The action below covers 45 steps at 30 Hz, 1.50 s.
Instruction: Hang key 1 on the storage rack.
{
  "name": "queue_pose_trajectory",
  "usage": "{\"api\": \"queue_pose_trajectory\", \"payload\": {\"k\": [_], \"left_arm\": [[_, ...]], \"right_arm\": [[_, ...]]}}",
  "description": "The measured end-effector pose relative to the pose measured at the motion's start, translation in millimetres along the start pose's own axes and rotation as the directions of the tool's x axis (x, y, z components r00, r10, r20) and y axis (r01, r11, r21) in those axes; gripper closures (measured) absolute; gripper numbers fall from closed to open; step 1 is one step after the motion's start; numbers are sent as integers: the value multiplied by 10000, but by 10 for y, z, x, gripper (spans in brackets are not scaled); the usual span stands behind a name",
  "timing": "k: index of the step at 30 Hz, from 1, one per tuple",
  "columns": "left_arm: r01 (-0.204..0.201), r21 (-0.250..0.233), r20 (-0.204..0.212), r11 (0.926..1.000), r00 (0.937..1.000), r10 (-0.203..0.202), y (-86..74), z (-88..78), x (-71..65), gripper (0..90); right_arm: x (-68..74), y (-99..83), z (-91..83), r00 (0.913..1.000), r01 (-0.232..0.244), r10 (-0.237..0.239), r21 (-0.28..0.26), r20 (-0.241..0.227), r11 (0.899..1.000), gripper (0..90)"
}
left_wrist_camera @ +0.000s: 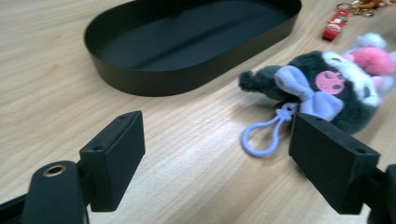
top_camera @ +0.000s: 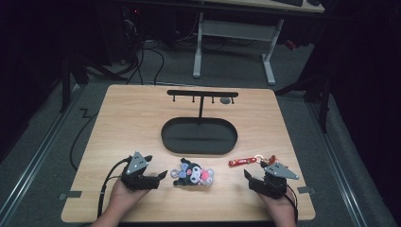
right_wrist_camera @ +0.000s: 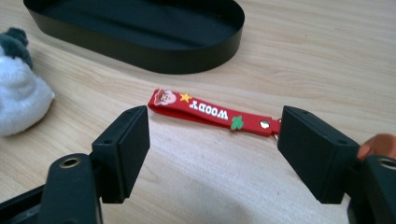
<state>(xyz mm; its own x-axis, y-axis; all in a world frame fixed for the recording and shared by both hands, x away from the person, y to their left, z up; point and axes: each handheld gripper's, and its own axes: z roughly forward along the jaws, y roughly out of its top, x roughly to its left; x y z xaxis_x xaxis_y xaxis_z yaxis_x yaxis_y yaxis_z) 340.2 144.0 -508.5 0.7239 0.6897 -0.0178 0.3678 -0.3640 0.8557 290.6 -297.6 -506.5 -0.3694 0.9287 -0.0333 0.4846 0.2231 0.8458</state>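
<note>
Plush keychain (top_camera: 193, 173) lies near-centre on our surface (top_camera: 127, 123), red strap keychain (top_camera: 242, 161) to its right. Left tool (top_camera: 161, 176) and right tool (top_camera: 247, 175) are both spread apart, empty. We judge the plush's thin loop (left_wrist_camera: 262, 135) could slip a grab.

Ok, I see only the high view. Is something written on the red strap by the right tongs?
Observer: Yes. The strap carries white letters, WOODY, with a small face and a star beside them.
Operator: Does the plush's loop lie between the left tongs?
Observer: No. The loop lies flat on the table, ahead of the open left tongs.
Operator: Any detail on the plush?
Observer: The plush has a lilac bow and a round pink badge above it.
</note>
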Motion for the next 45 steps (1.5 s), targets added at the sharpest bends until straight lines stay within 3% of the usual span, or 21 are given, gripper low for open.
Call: {"api": "queue_pose_trajectory", "payload": {"k": [3,6,18,31,37,45], "left_arm": [[175,-54,-43,9998,9998,-175,-17,-15,43,190],[478,-188,55,9987,9988,-477,-26,-25,77,198],[171,7,50,9999,9998,-171,-32,19,42,199],[67,80,82,9999,9999,-67,-37,25,32,202],[42,115,143,9999,9999,-44,-39,35,26,203],[45,132,294,9999,9996,-49,-36,40,20,204]], "right_arm": [[20,11,6,9997,233,-233,-208,-18,9995,251],[38,-6,26,9995,237,-238,-93,-185,9997,251],[-15,-22,16,9997,-19,17,-79,-247,10000,236],[-7,3,10,9997,76,-80,-142,-247,9999,235],[20,17,25,9994,319,-313,337,-160,9989,261],[31,45,27,9996,104,-89,607,-250,9981,308]]}}
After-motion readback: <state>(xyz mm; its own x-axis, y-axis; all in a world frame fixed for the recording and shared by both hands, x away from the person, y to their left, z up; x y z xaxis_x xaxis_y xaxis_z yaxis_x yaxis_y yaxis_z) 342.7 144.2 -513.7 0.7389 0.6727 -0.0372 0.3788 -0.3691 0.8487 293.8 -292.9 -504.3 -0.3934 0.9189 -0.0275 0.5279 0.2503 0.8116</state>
